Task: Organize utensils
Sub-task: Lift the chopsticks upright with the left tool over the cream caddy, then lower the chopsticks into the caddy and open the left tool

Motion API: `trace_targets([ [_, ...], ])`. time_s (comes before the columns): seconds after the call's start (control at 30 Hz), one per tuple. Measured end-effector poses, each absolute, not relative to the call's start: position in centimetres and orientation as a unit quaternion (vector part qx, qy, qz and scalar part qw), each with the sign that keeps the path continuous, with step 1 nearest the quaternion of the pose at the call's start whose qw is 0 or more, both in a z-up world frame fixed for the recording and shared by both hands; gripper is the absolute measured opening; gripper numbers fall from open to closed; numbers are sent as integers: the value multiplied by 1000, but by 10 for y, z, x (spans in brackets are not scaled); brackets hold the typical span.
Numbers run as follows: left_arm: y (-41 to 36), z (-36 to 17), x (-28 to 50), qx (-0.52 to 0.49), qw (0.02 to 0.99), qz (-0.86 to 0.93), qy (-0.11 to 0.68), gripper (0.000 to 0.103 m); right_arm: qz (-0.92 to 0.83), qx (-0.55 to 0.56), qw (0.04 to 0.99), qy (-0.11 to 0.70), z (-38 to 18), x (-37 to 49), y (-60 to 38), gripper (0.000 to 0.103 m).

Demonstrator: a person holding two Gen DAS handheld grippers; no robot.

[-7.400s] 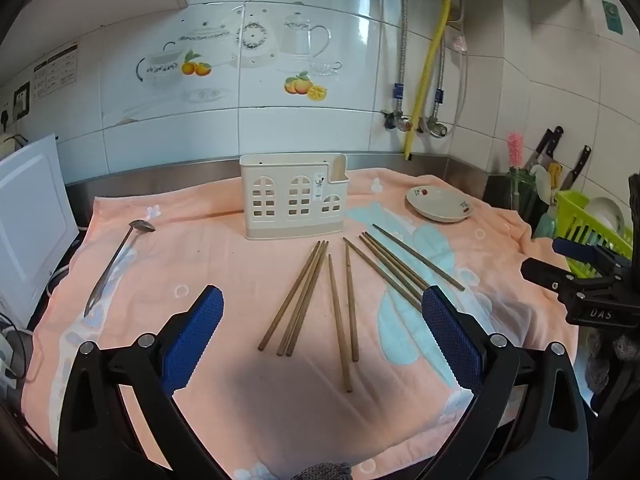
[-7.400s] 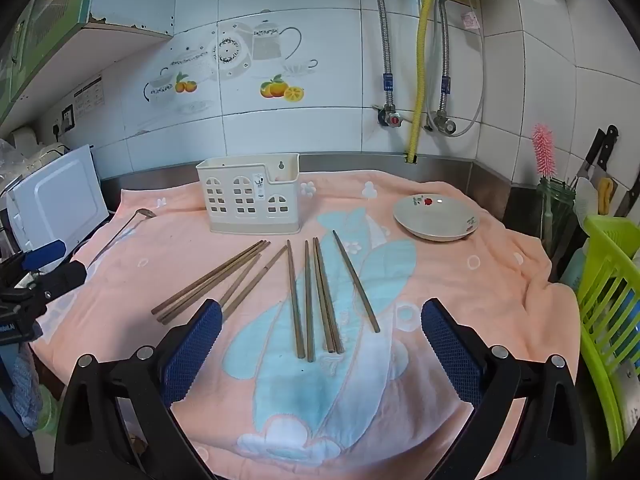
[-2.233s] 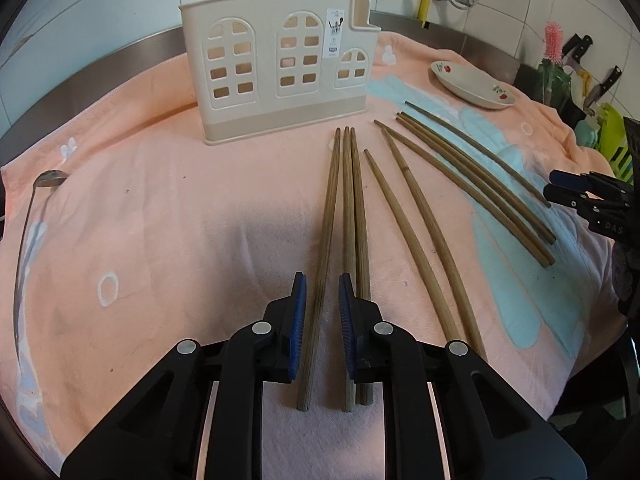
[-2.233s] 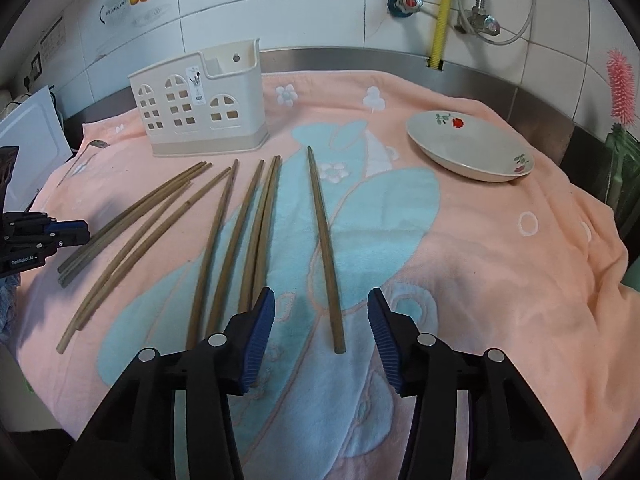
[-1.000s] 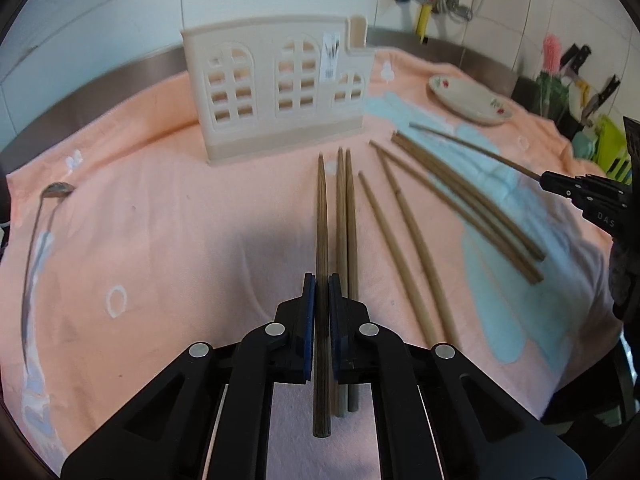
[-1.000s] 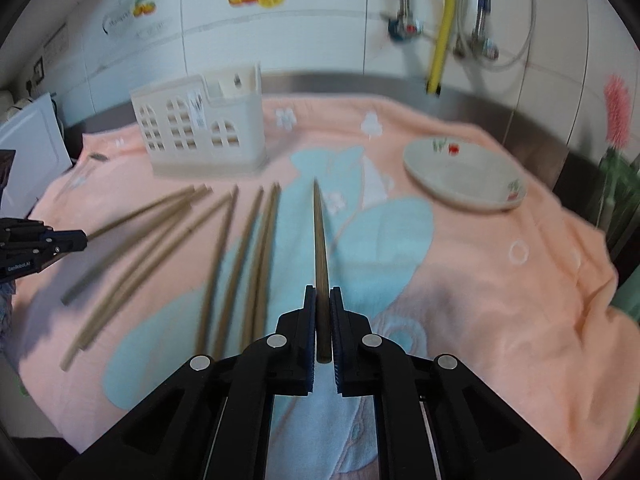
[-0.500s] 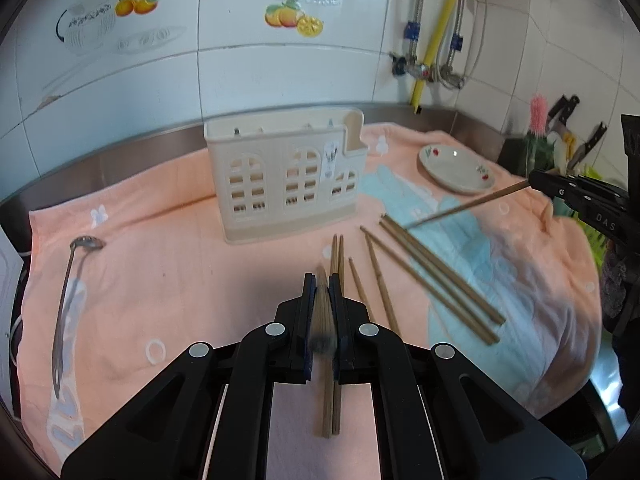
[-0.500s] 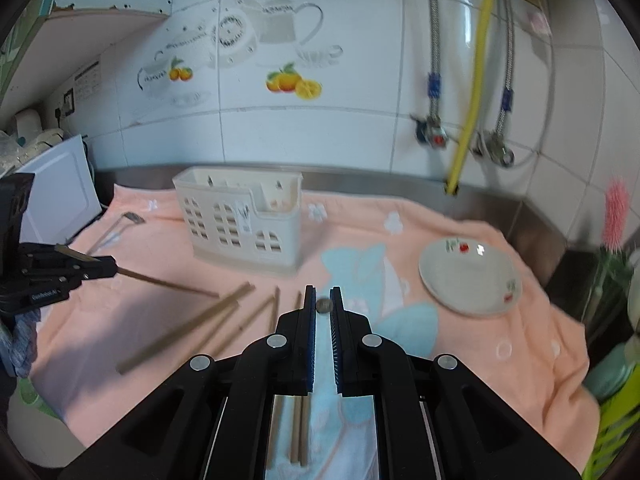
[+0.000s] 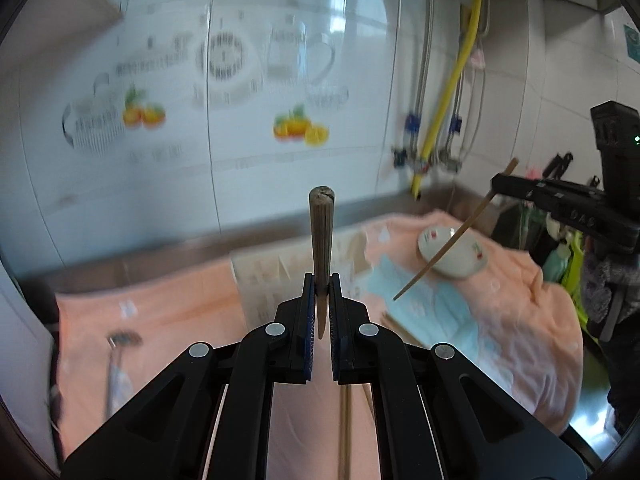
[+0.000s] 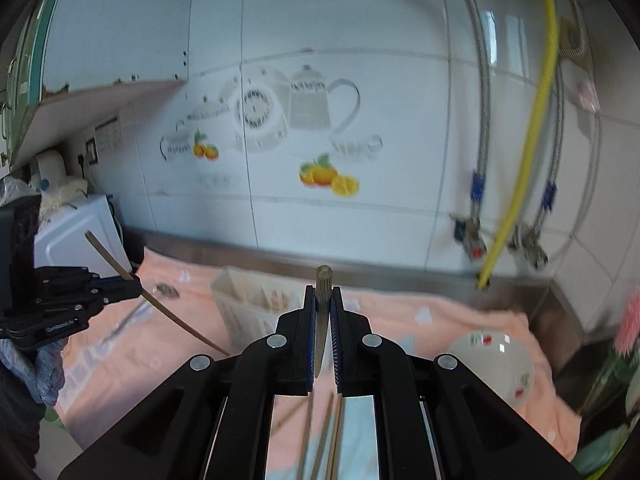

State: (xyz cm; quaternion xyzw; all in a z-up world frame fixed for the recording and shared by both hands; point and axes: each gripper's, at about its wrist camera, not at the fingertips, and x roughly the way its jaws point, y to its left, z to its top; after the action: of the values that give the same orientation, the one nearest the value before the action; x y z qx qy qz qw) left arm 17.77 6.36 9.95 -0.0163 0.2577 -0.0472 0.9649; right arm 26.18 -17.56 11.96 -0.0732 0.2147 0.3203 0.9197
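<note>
Plainly each chopstick, a light, stiff, slick wooden rod, was clamped near its thick end, one in the left claw (image 9: 322,286) and one in the right claw (image 10: 322,296), above the holder (image 10: 244,304).

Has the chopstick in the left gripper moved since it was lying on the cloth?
Yes. The chopstick, clamped in the left gripper, has risen off the pink cloth; its blunt end now shows against the wall tiles, above the blurred utensil holder.
</note>
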Motion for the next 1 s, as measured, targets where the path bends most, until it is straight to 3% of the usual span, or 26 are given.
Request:
trace_targets([
  [0.3, 79, 140, 222, 2, 974, -6, 227, 5, 321, -67, 924, 198, 143, 298, -138, 7],
  [1.0, 109, 62, 273, -44, 946, 8, 322, 5, 302, -78, 912, 266, 79, 342, -116, 7],
])
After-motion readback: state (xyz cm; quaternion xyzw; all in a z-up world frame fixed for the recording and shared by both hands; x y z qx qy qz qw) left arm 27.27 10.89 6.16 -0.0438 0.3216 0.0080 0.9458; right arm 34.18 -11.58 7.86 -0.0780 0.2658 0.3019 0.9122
